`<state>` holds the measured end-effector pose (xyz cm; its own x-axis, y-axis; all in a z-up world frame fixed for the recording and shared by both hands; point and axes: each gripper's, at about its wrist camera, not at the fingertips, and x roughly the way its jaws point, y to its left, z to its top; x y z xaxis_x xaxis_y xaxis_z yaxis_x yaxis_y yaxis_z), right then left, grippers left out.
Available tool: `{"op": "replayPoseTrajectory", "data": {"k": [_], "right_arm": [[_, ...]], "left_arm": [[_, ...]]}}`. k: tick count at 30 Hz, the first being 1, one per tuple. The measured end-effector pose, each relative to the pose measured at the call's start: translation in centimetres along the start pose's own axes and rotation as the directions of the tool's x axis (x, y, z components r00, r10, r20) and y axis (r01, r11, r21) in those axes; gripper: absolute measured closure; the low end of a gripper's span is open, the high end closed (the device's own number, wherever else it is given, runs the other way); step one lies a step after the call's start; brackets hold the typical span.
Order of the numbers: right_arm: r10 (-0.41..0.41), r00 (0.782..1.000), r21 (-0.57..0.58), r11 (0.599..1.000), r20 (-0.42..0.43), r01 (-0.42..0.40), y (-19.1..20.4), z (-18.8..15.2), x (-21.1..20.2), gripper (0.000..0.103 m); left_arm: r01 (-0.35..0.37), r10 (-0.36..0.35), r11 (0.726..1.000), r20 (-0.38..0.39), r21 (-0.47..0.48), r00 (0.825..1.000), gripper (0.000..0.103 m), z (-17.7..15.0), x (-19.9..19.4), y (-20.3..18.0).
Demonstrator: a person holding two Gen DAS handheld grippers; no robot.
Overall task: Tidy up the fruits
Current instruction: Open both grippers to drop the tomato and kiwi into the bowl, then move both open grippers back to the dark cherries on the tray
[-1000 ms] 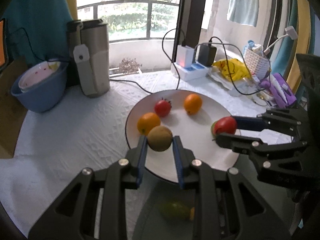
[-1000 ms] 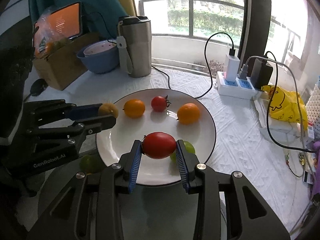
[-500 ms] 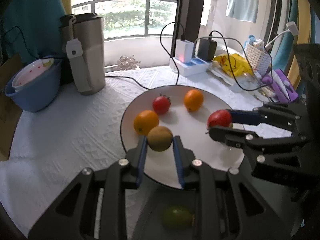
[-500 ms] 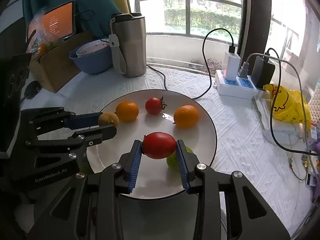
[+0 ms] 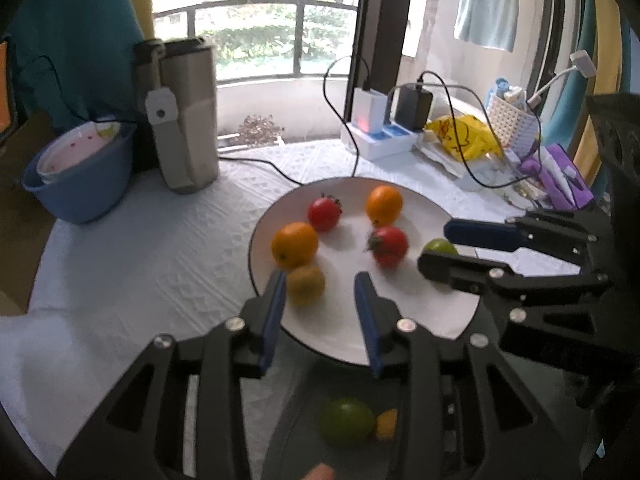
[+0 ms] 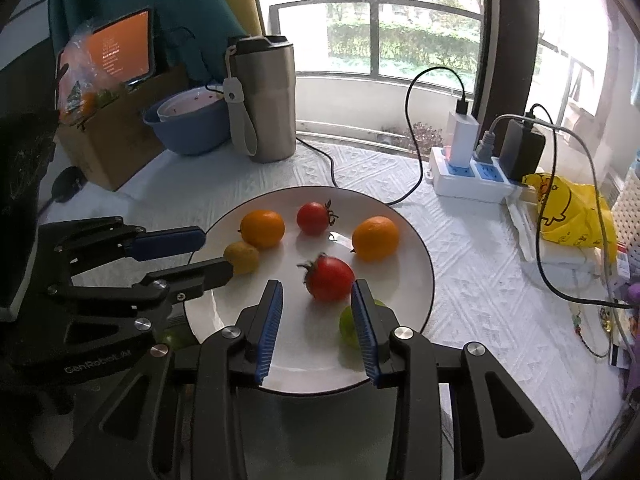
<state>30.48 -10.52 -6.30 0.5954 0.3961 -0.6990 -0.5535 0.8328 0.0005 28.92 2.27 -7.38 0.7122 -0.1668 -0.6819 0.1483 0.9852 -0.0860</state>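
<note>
A: What can you read here?

B: One marking only. In your right wrist view, pale lettering reading "GenRobot.AI" runs along the black body of the left gripper (image 6: 230,254), low on its side near the picture's left edge.

A: And the orange screen (image 6: 122,50) propped behind the cardboard box (image 6: 116,140)?

B: It carries lines of pale text, too small for you to make out.

A: The yellow bag (image 6: 568,212) by the power strip (image 6: 472,178)?

B: A cartoon duck print, no words you can read. Your left wrist view offers no legible text.
</note>
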Motion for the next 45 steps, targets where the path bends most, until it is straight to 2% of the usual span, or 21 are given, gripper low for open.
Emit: {"op": "replayPoseTrajectory", "data": {"k": [2, 11, 13, 14, 15, 25, 33, 37, 45], "right_arm": [[0.000, 1.000, 0.008, 1.000, 0.003, 0.000, -0.1, 0.0, -0.4, 0.063], [0.033, 0.999, 0.062, 0.997, 0.036, -0.036, -0.4, -0.2, -2.8, 0.047], [0.049, 0.998, 0.073, 0.996, 0.040, -0.052, -0.4, -0.2, -3.4, 0.041], [0.052, 0.998, 0.076, 0.996, 0.044, -0.055, -0.4, -0.3, -3.6, 0.034], [0.051, 0.997, 0.077, 0.996, 0.051, -0.054, -0.4, -0.4, -4.0, 0.032], [0.021, 0.997, 0.059, 0.998, 0.078, -0.026, 0.1, -1.4, -7.0, 0.031], [0.006, 0.997, 0.064, 0.998, 0.071, -0.010, -0.2, -3.6, -8.5, 0.031], [0.003, 0.997, 0.071, 0.997, 0.075, -0.008, -0.6, -5.0, -9.0, 0.031], [0.008, 1.000, 0.058, 0.998, 0.026, -0.009, -0.8, -7.8, -8.4, 0.031]], "left_arm": [[-0.009, 0.009, 1.000, 0.018, -0.004, 1.000, 0.066, 0.0, -0.7, 0.0], [-0.027, 0.027, 1.000, 0.072, -0.009, 0.997, 0.065, -1.0, -3.9, -0.5], [-0.025, 0.027, 1.000, 0.093, -0.014, 0.995, 0.065, -1.3, -5.0, -0.6], [-0.021, 0.022, 1.000, 0.100, -0.016, 0.995, 0.065, -1.5, -5.4, -0.6], [-0.017, 0.018, 1.000, 0.105, -0.016, 0.994, 0.065, -1.7, -5.8, -0.7], [-0.007, 0.012, 0.999, 0.124, -0.043, 0.992, 0.064, -3.2, -8.7, -1.2], [0.012, -0.002, 0.997, 0.126, -0.080, 0.992, 0.064, -5.1, -10.2, -1.8], [0.022, -0.012, 0.995, 0.106, -0.093, 0.994, 0.064, -6.5, -10.3, -2.4], [0.041, -0.032, 0.989, 0.068, -0.141, 0.997, 0.064, -8.8, -9.5, -4.1]]}}
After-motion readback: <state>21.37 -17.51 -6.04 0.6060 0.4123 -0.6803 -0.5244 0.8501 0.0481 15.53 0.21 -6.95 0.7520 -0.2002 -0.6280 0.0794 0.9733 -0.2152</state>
